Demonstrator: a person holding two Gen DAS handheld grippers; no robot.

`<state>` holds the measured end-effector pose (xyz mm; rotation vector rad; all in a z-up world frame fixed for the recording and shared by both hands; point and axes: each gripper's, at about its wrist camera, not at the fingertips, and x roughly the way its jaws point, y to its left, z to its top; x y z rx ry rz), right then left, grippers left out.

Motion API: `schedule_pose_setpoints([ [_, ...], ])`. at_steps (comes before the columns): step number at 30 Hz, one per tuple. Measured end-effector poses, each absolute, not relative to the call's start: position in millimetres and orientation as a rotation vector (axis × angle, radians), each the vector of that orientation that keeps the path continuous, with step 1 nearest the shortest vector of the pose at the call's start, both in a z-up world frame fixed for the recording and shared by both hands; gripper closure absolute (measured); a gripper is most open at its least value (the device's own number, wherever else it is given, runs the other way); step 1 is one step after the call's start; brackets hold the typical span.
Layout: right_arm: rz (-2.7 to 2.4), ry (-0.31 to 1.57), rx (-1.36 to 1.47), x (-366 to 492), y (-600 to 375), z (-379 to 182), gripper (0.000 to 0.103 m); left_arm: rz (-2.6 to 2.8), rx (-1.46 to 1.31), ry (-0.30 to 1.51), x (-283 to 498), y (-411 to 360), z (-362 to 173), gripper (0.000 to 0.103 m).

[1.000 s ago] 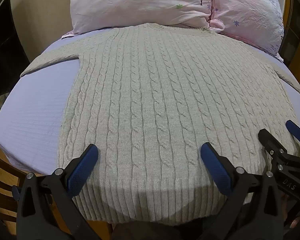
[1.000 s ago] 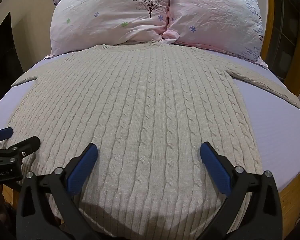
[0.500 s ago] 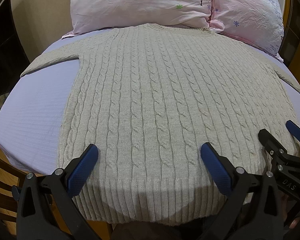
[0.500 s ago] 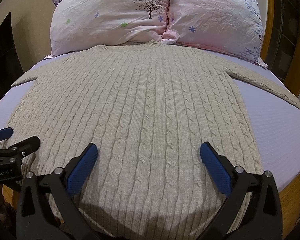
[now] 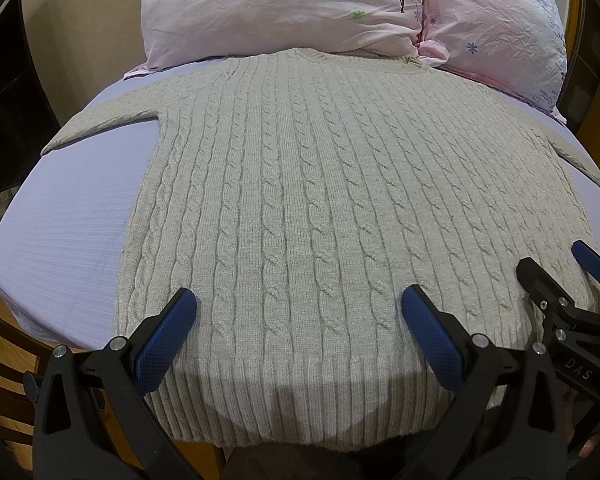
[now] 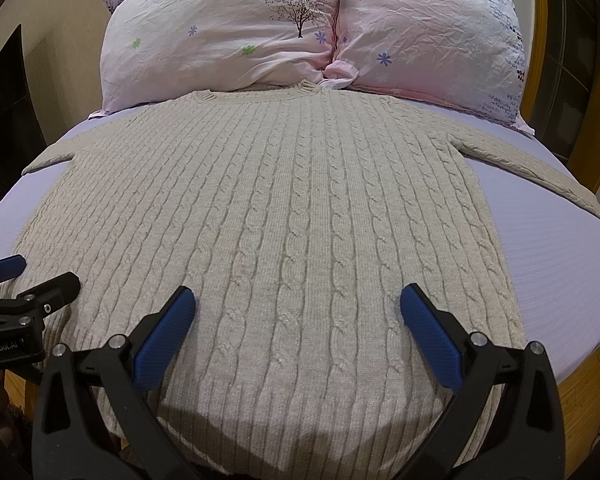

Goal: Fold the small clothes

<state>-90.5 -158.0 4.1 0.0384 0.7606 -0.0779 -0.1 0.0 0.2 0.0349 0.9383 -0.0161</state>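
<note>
Left wrist view is showing the beige cable-knit sweater [image 5: 320, 208] lying flat on the lavender bed [image 5: 72, 216], collar toward the pink pillows [image 5: 280, 8]. Over the sweater's hem, left tool [image 5: 296, 320] and right tool [image 6: 296, 320] are hovering wide open, gripping nothing.

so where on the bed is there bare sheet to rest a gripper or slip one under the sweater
Bare lilac sheet lies left of the beige cable-knit sweater, below its left sleeve. Another patch lies right of the body, below the right sleeve. The top is crowded: the collar meets two pink floral pillows. Both the left gripper and the right gripper hover open over the hem.
</note>
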Motion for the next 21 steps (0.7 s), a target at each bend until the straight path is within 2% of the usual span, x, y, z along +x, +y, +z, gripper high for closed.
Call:
schedule_pose_setpoints([
  [21,-0.082,0.750,0.040,-93.8,-159.7,5.9,0.002,-0.016,0.035,0.935,-0.1,0.0,0.3,0.001],
])
